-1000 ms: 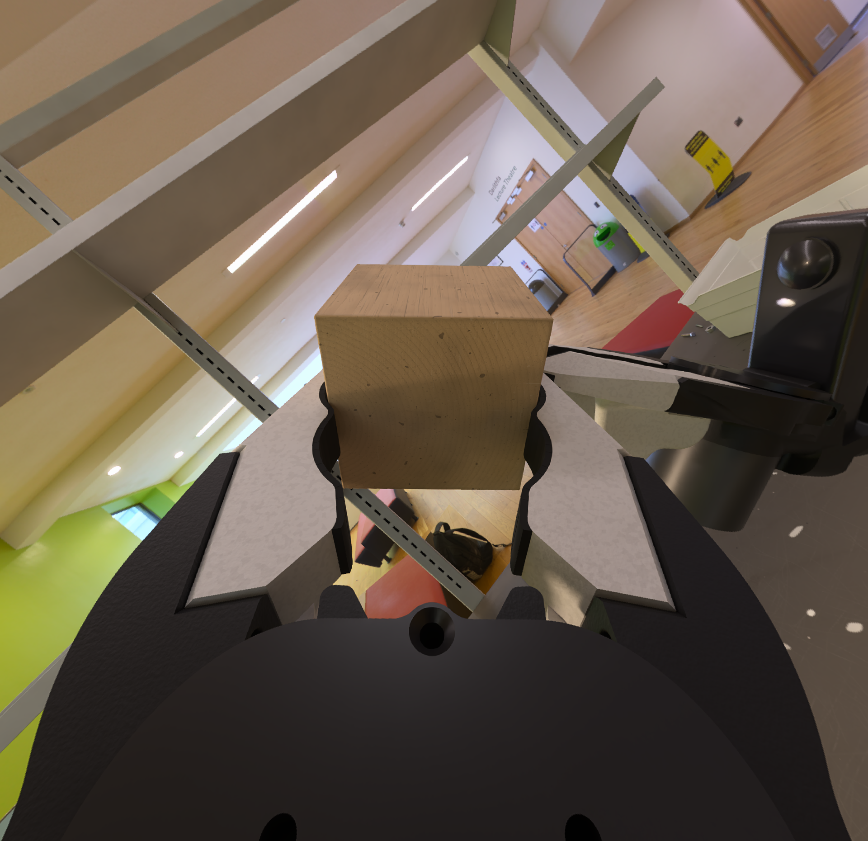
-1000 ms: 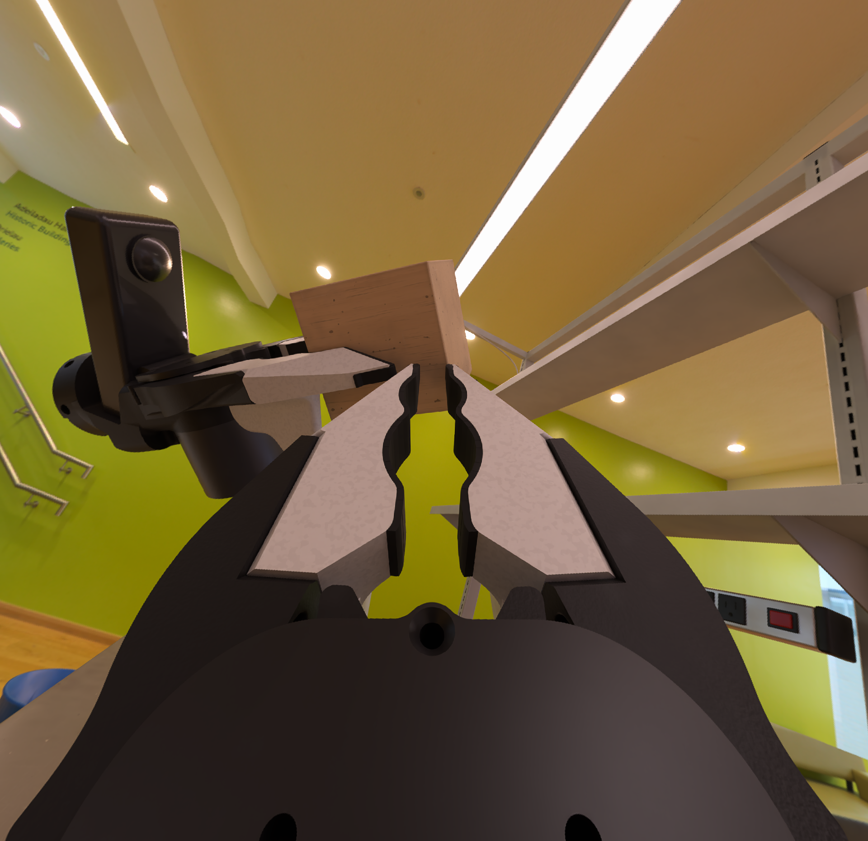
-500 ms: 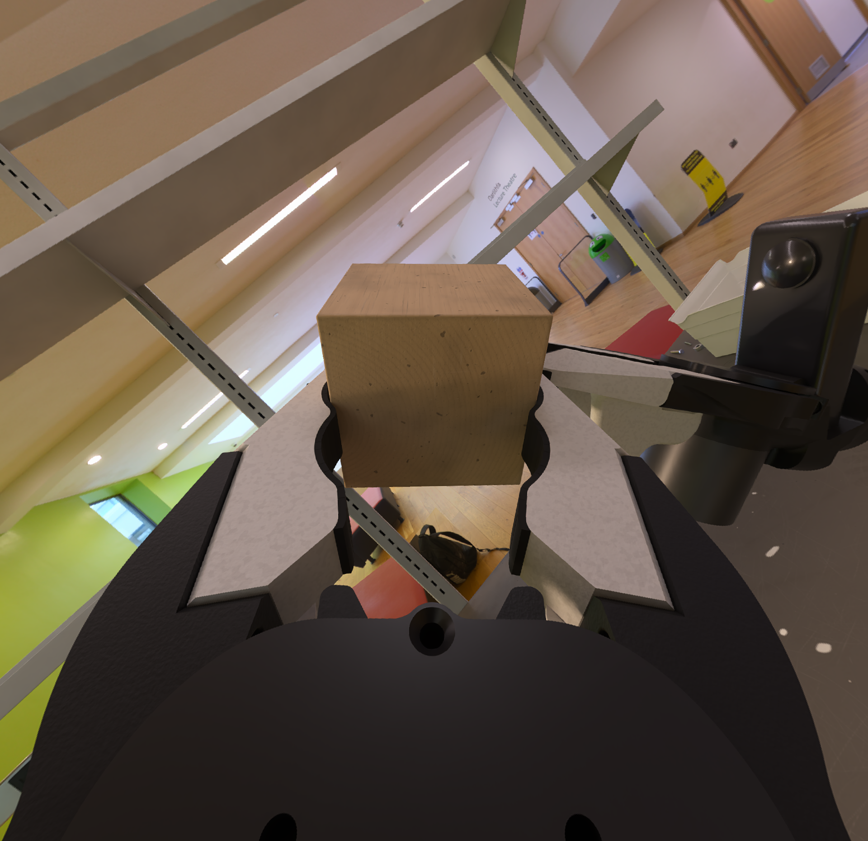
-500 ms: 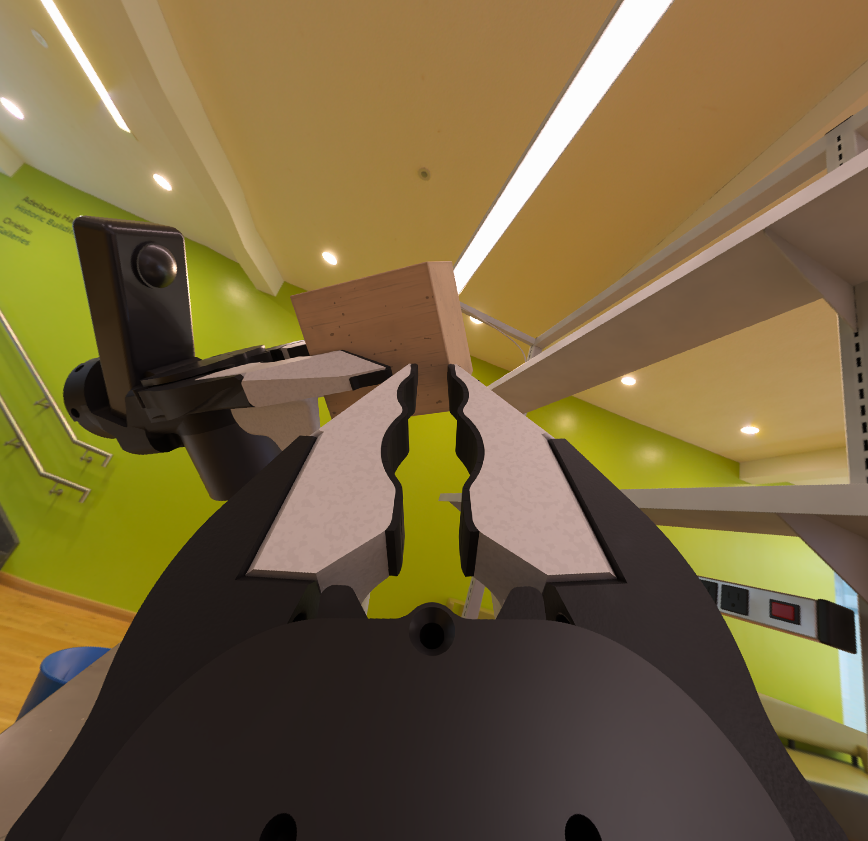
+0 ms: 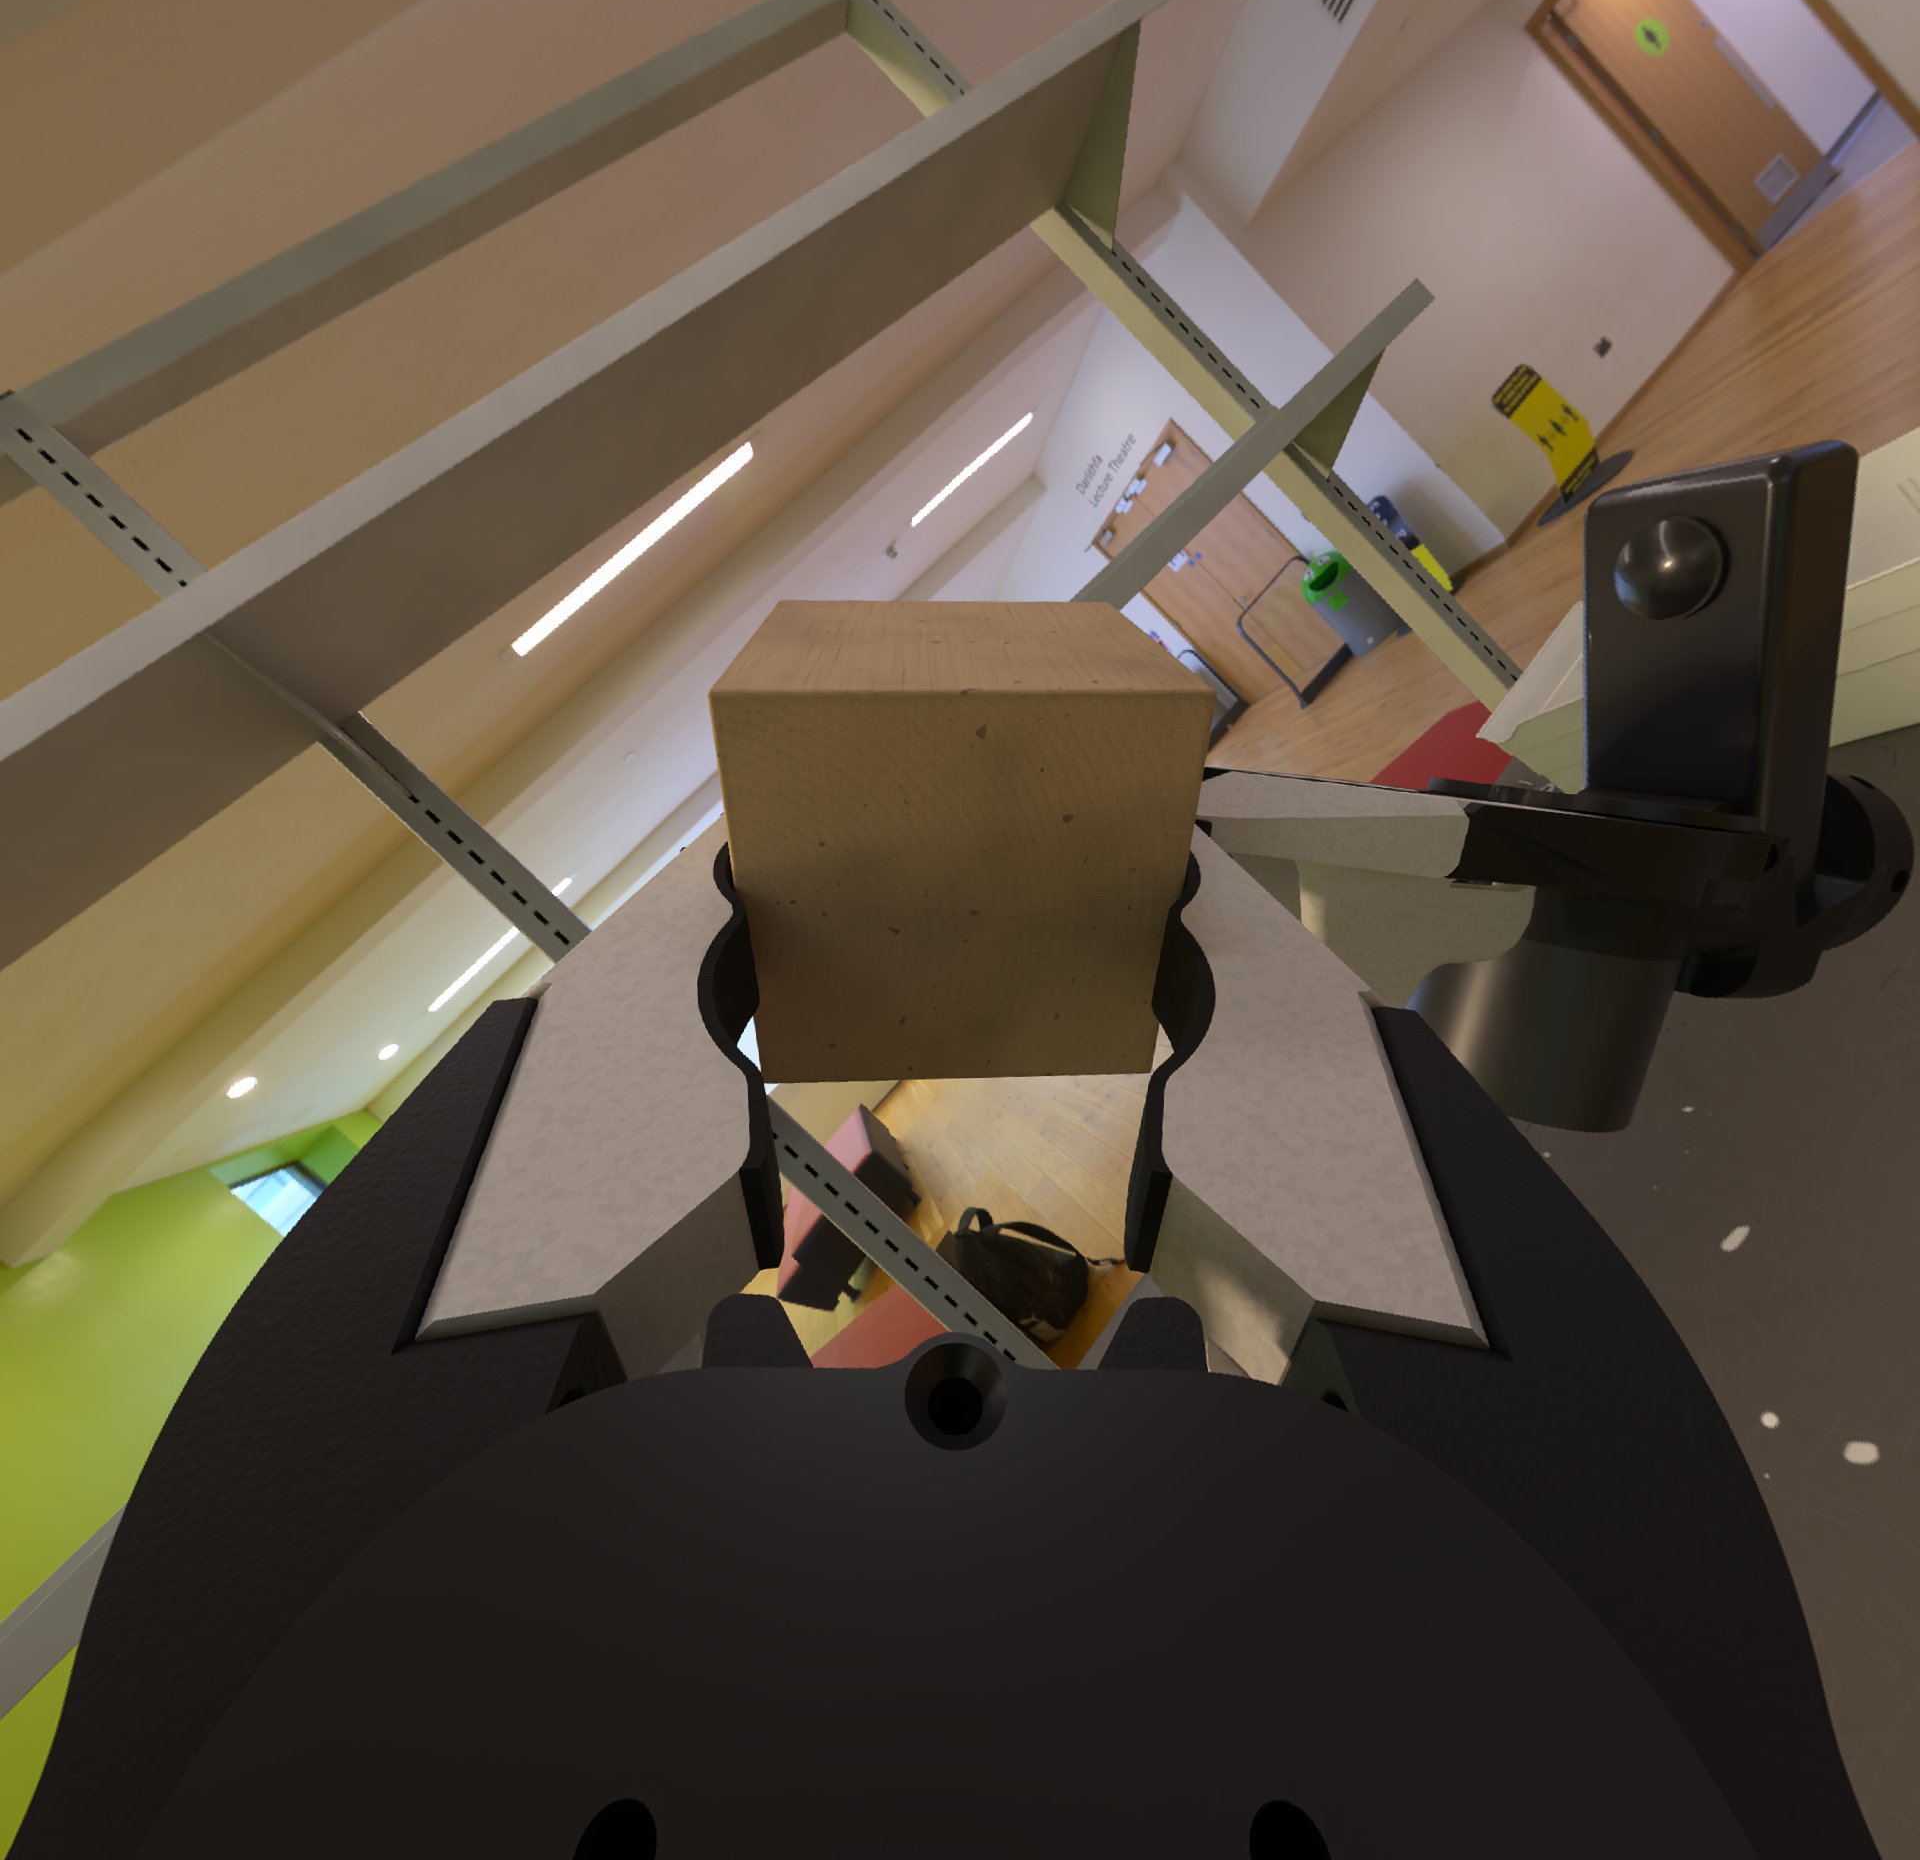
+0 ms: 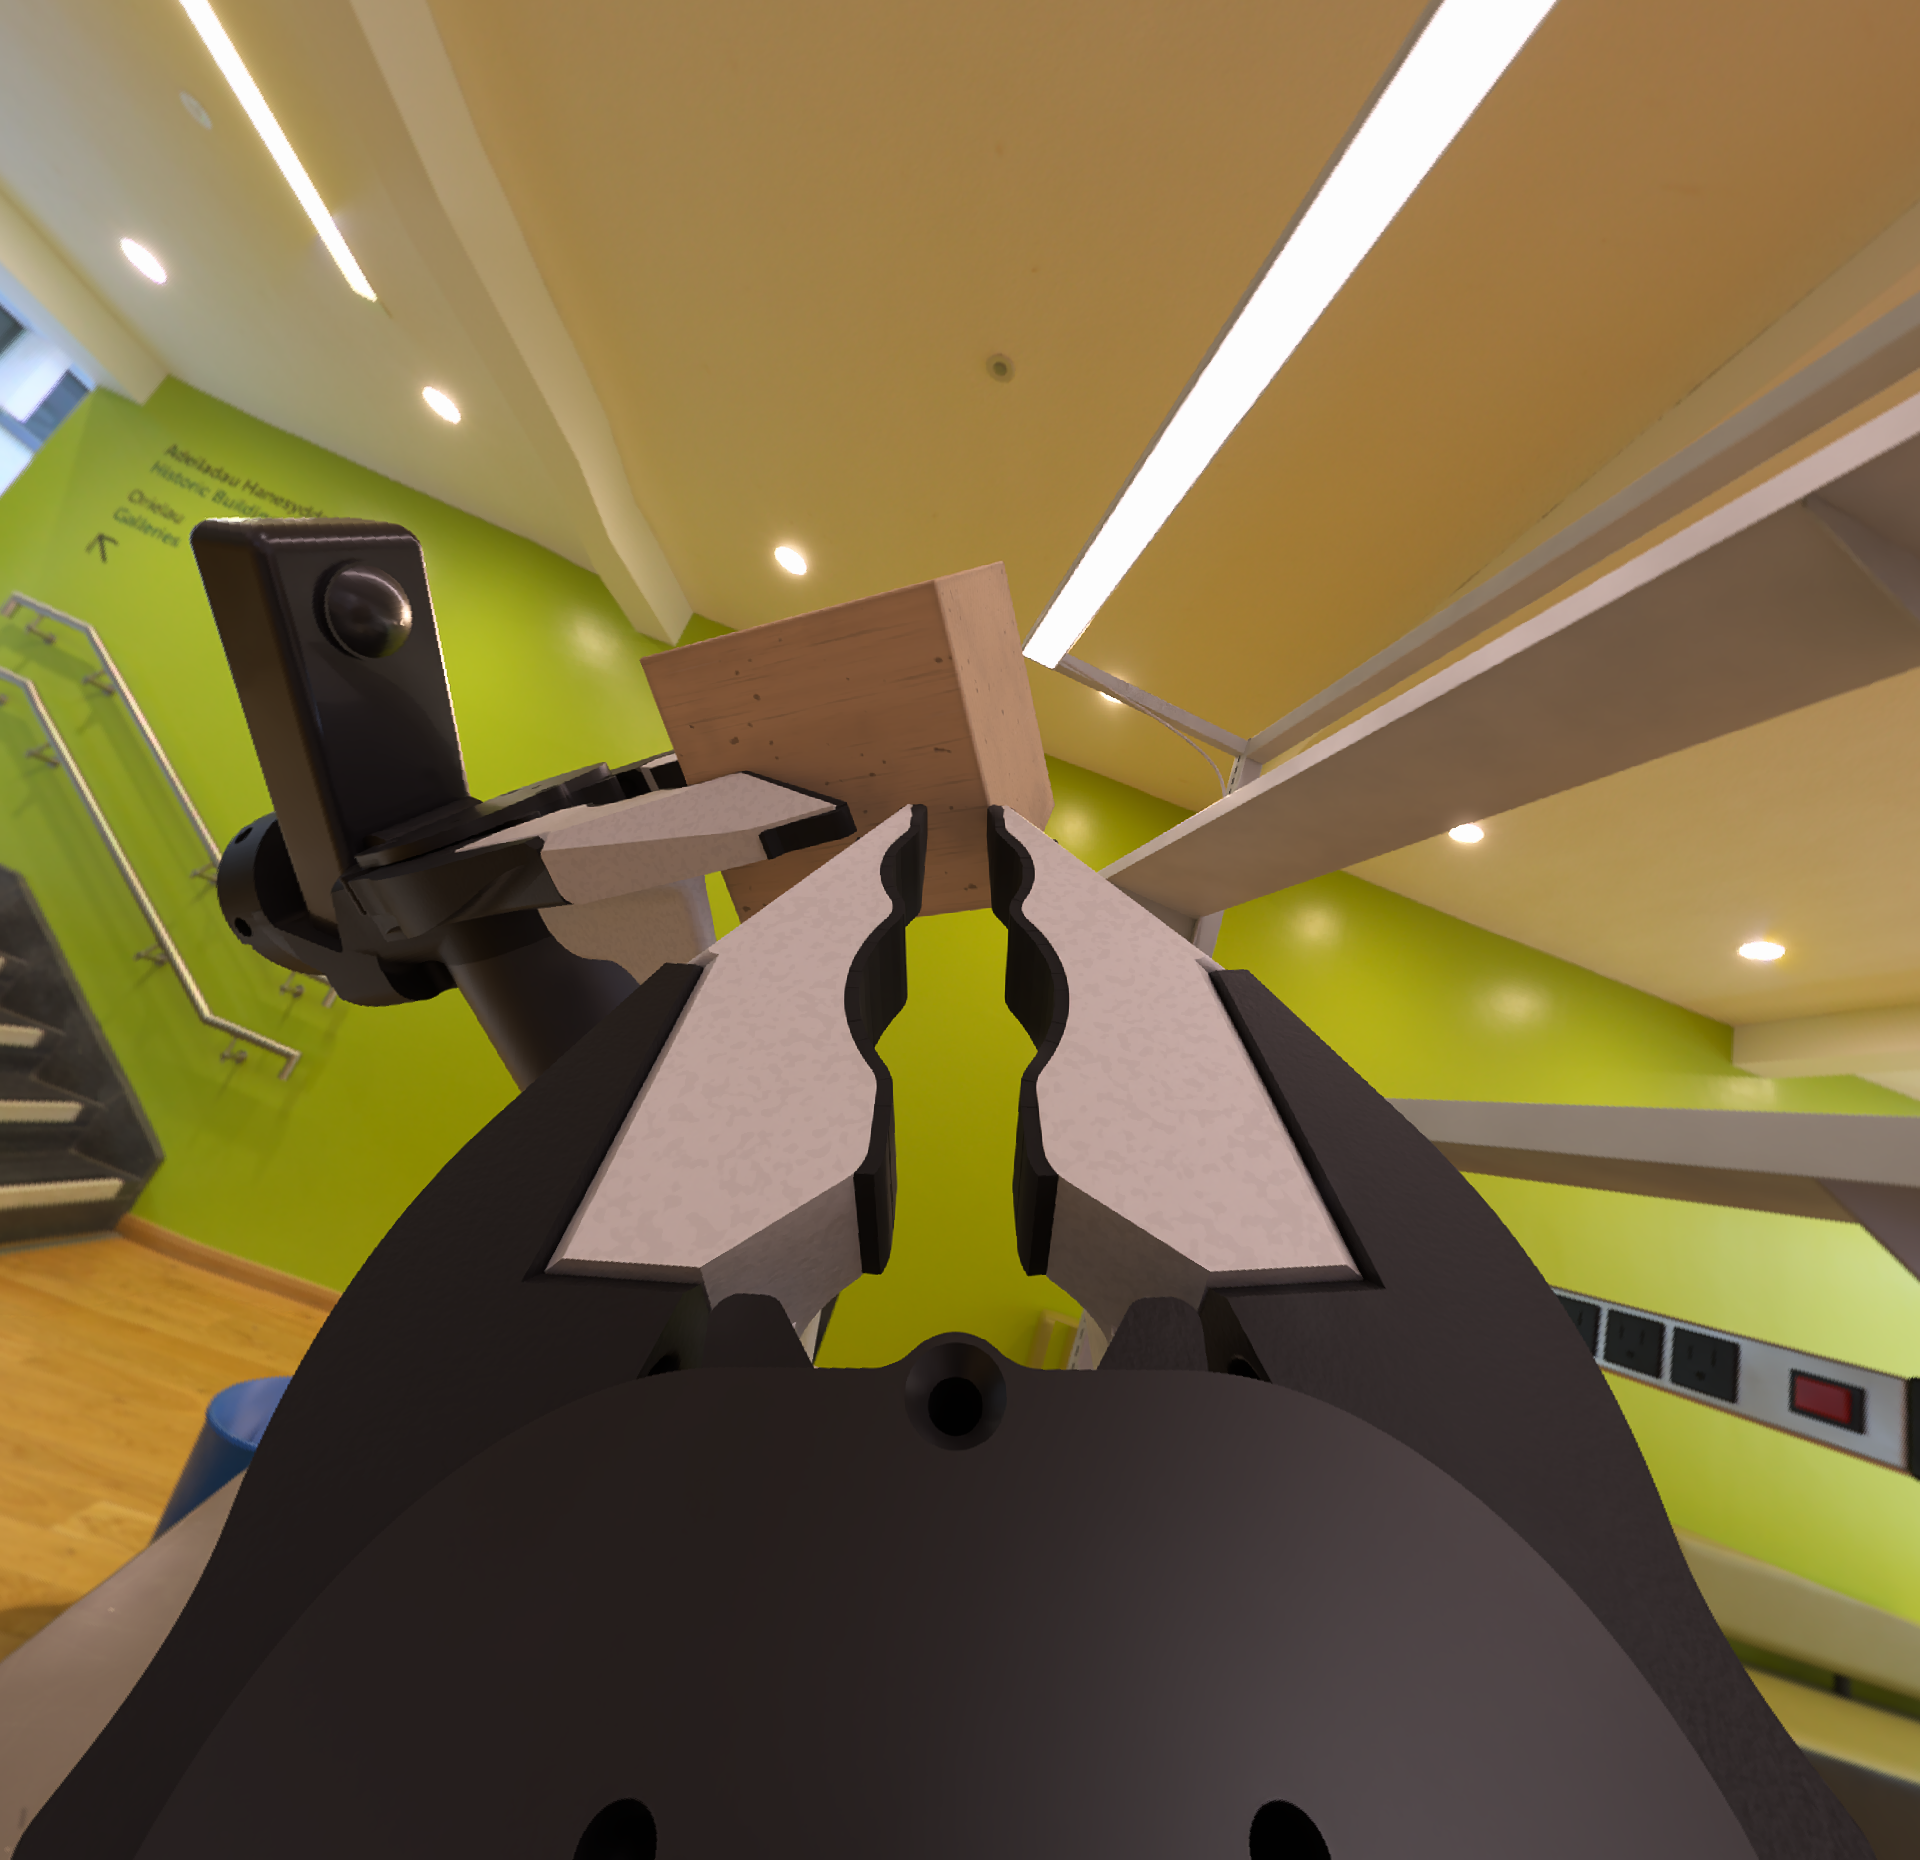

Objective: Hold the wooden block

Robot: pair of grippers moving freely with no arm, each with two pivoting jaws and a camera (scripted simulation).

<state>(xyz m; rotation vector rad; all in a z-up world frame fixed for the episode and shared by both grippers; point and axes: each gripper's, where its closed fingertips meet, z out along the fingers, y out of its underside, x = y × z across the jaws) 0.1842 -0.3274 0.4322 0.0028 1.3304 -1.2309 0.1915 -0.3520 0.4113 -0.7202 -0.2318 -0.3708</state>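
Block pinched in the air

The left gripper [image 5: 956, 963] clamps the block [image 5: 956, 875] between both fingers — the right gripper [image 6: 951, 854], jaws narrowly parted, pinches its lower corner, shelves [image 5: 582, 356] behind.

A public or institutional building, something like a university or gallery foyer; lime-green walls [image 6: 499, 979] carry wayfinding lettering with an arrow; a staircase with metal handrails [image 6: 135, 844] climbs at the left; long strip lights [image 6: 1278, 283] and recessed spots sit in a tan ceiling; the floor is polished wood [image 5: 1766, 283]; wooden doors [image 5: 1226, 553] stand along a pale corridor wall, with a green recycling bin [image 5: 1335, 589] and a yellow floor sign [image 5: 1548, 434] near them; a black backpack [image 5: 1023, 1275] lies on the floor; slotted shelving [image 5: 623, 439] and a socket strip [image 6: 1714, 1379] suggest a workstation set in the hall.
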